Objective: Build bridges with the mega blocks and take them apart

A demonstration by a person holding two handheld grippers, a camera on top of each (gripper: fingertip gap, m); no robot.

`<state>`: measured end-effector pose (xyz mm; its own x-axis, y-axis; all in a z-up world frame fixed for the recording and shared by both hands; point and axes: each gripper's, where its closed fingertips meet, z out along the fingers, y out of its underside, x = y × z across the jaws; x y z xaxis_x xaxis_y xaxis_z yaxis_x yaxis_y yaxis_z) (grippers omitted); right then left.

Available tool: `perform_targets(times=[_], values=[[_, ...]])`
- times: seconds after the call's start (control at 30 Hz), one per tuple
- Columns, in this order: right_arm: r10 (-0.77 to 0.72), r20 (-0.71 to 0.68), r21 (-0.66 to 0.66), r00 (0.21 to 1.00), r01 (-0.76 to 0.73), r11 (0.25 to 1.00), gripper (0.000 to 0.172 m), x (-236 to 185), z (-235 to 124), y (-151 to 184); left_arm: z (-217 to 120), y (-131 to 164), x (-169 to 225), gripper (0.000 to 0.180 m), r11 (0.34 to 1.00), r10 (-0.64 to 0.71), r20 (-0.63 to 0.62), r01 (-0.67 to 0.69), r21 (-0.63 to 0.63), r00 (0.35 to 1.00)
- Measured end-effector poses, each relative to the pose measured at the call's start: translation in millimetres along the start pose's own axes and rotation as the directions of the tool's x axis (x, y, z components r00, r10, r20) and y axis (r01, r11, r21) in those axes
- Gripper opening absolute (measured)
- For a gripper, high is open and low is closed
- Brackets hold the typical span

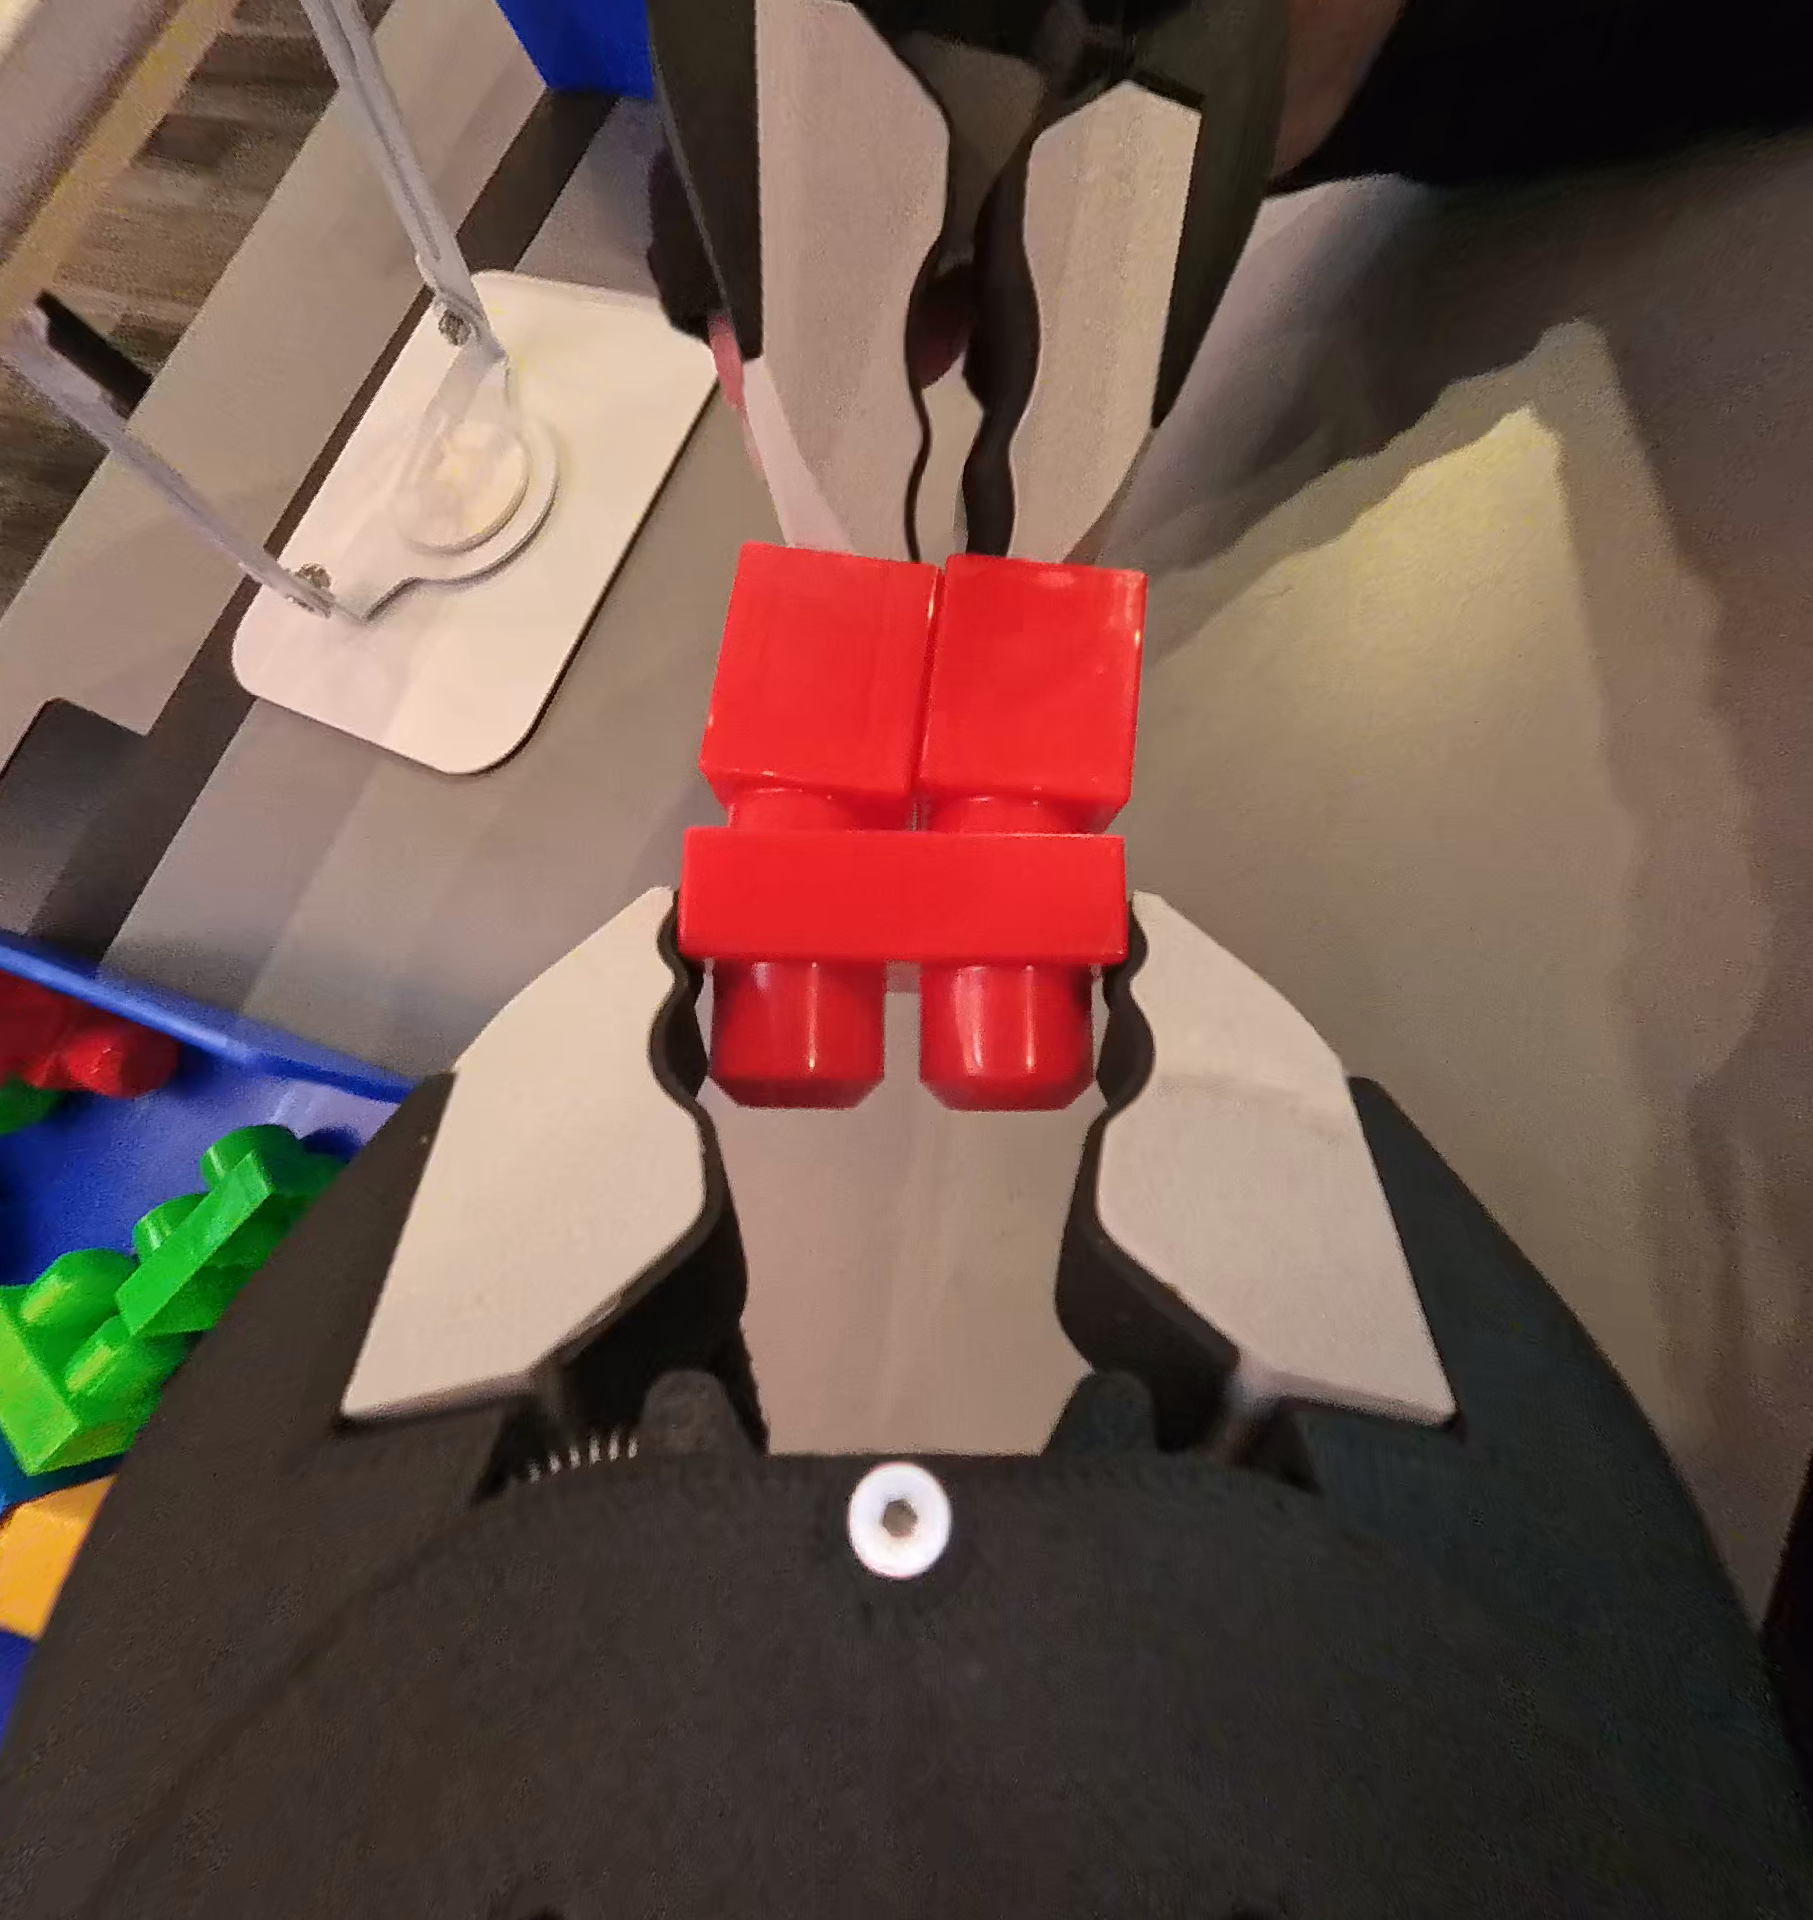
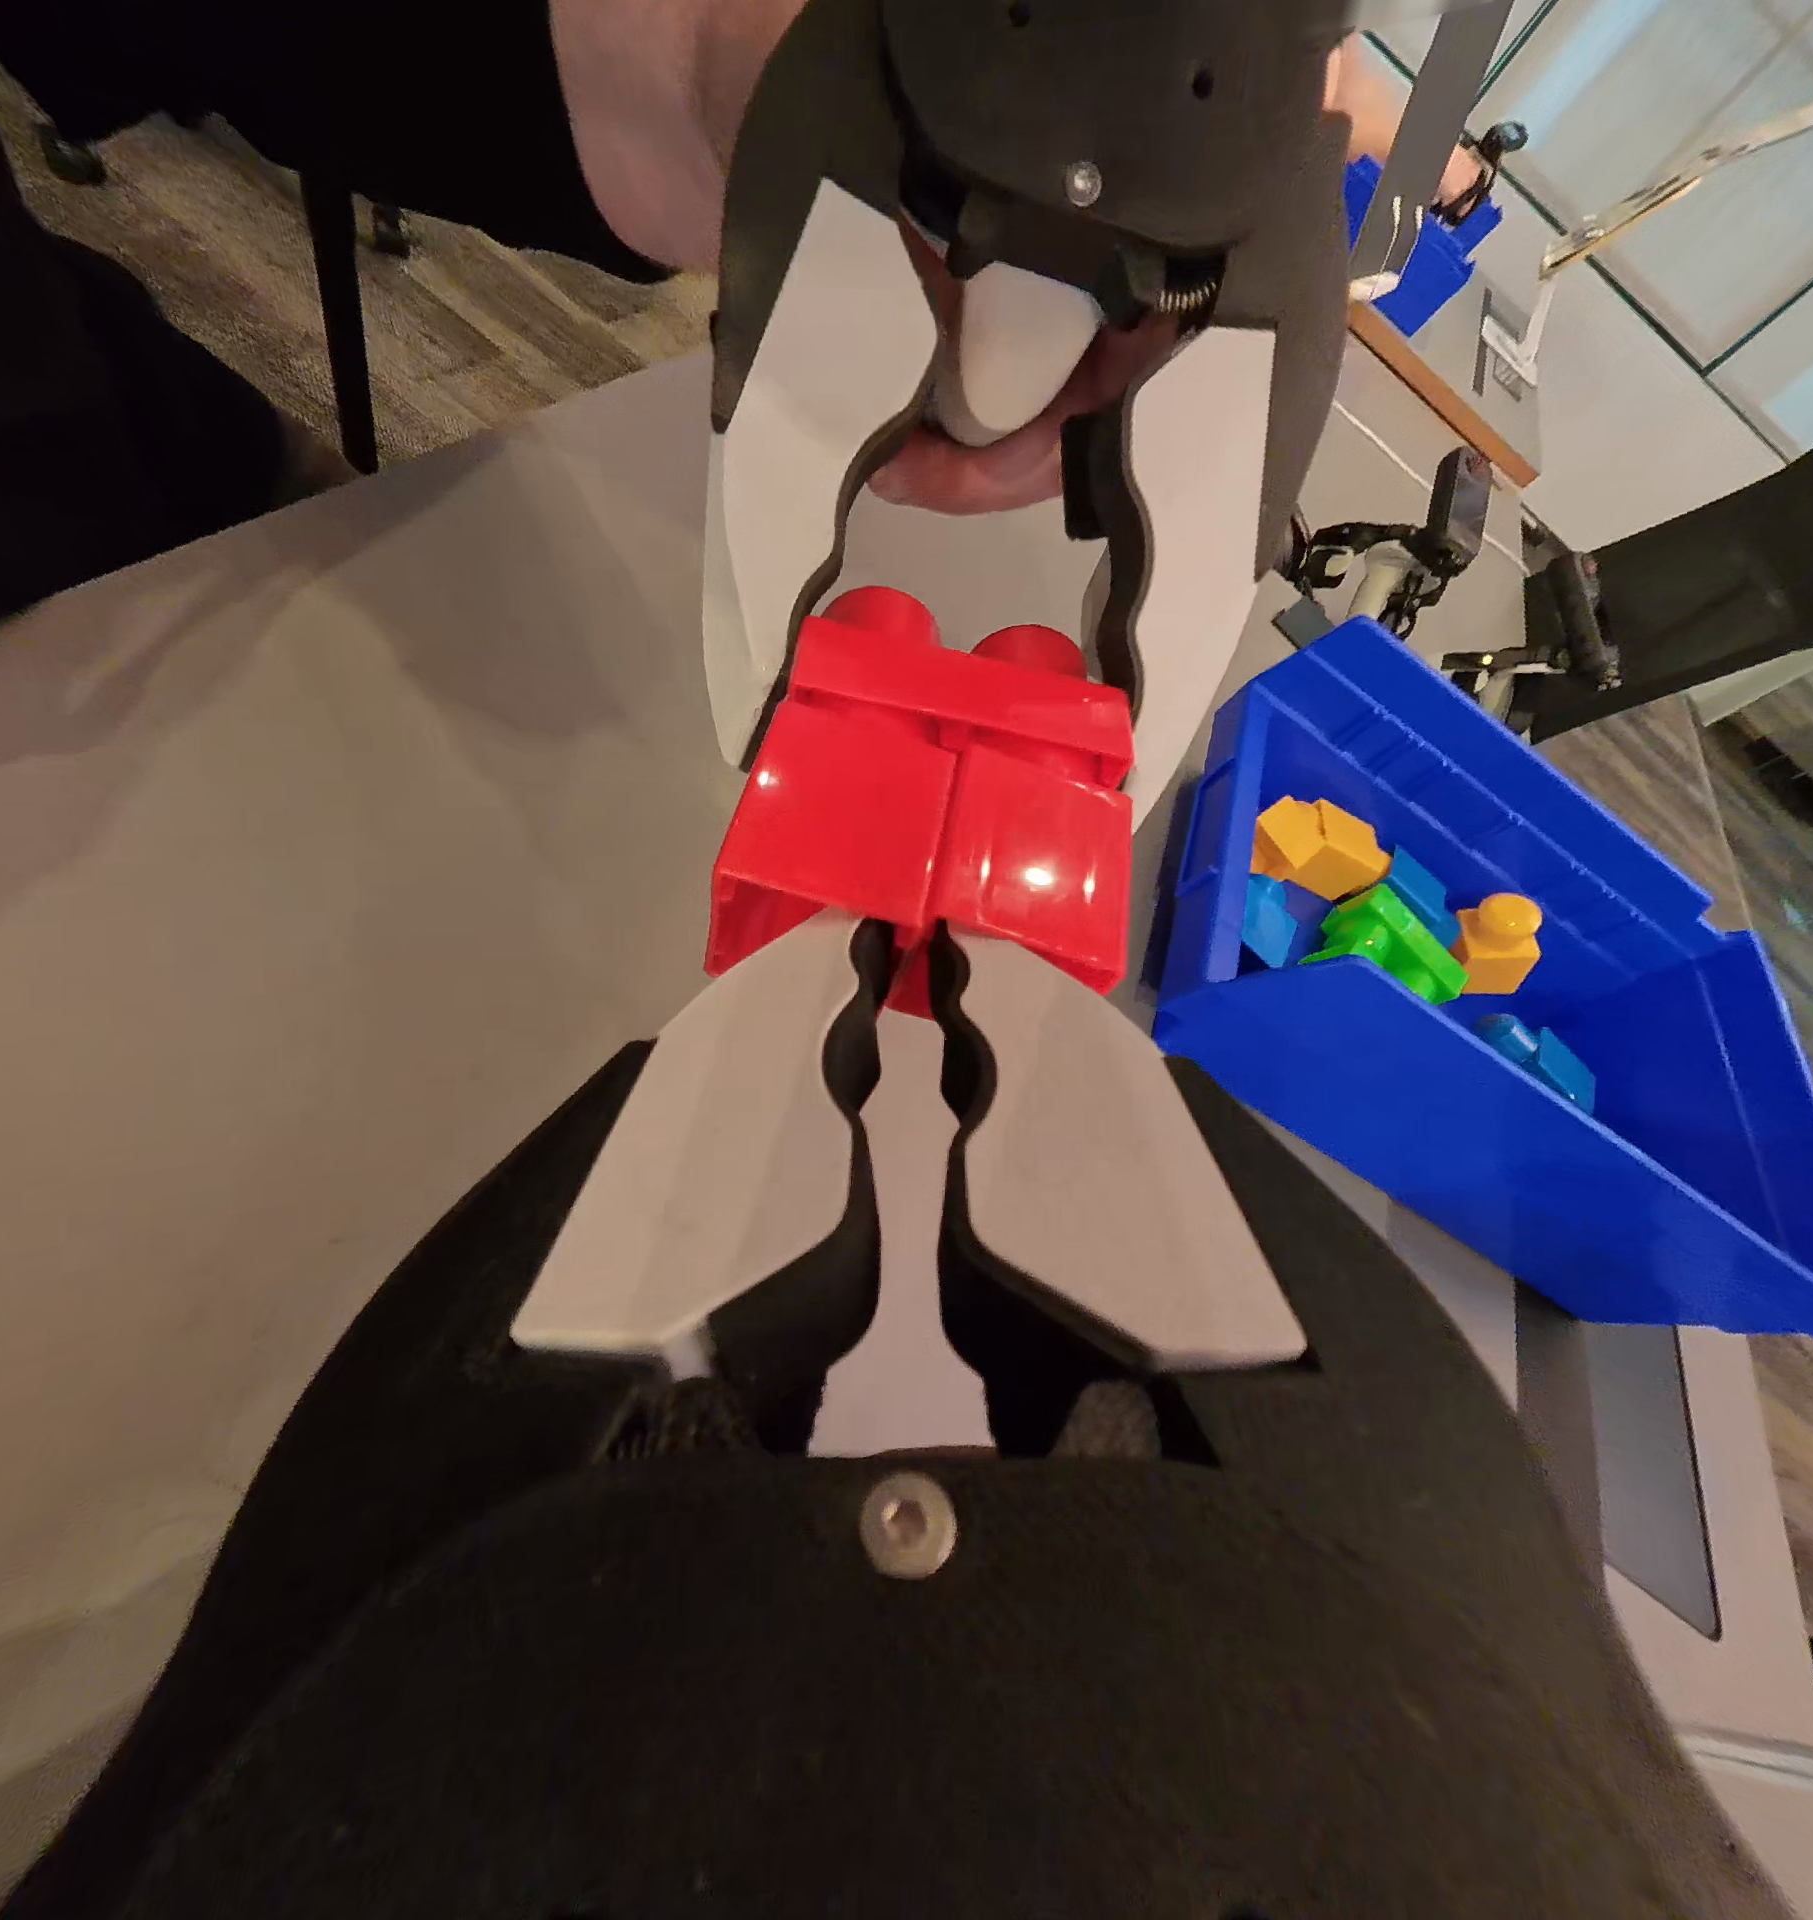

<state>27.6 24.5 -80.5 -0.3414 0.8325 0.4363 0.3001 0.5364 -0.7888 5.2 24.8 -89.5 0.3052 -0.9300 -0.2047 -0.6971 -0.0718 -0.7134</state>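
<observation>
A red bridge of three mega blocks hangs above the grey table [image 1: 1401,831] between my two grippers. My left gripper [image 1: 902,935] is shut on the ends of the flat red two-stud block [image 1: 902,894], whose studs point toward its camera. Two small red blocks [image 1: 819,675] sit side by side on that block's far side. My right gripper [image 2: 904,951] is shut on the adjoining inner walls of the two small red blocks [image 2: 840,831], at their open undersides. The left gripper [image 2: 943,675] also shows opposite in the right wrist view, and the right gripper [image 1: 943,530] in the left wrist view.
A blue bin [image 2: 1504,1164] with yellow, green and blue blocks stands on the table right of the bridge; it shows at lower left in the left wrist view [image 1: 206,1029]. A white base plate with a clear stand [image 1: 466,540] lies at the far left. A hand [image 2: 964,478] holds the left gripper. The tips of both grippers are at nearly the same place.
</observation>
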Motion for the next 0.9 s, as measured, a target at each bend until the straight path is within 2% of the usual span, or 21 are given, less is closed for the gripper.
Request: perform_targets(times=[0.2,0.3,0.53,0.9], values=[[-0.042,0.009,0.014,0.999,0.042,0.999,0.007,-5,0,-6,-1,-4,8,0.074,0.999,-0.013,-0.049,0.015,0.044,0.999],[-0.051,0.000,0.002,0.999,0.051,0.999,0.007,-4,1,-3,1,-1,6,0.074,1.000,0.011,-0.019,-0.011,0.015,1.000],[-0.017,0.007,0.067,1.000,0.016,0.998,0.007,-3,-2,-9,-2,-13,7,0.074,0.995,0.030,-0.004,-0.029,0.093,1.000],[0.013,0.002,0.112,1.000,-0.013,0.994,0.006,-2,0,-12,0,-15,8,0.074,0.992,0.052,0.038,-0.056,0.114,0.998]])
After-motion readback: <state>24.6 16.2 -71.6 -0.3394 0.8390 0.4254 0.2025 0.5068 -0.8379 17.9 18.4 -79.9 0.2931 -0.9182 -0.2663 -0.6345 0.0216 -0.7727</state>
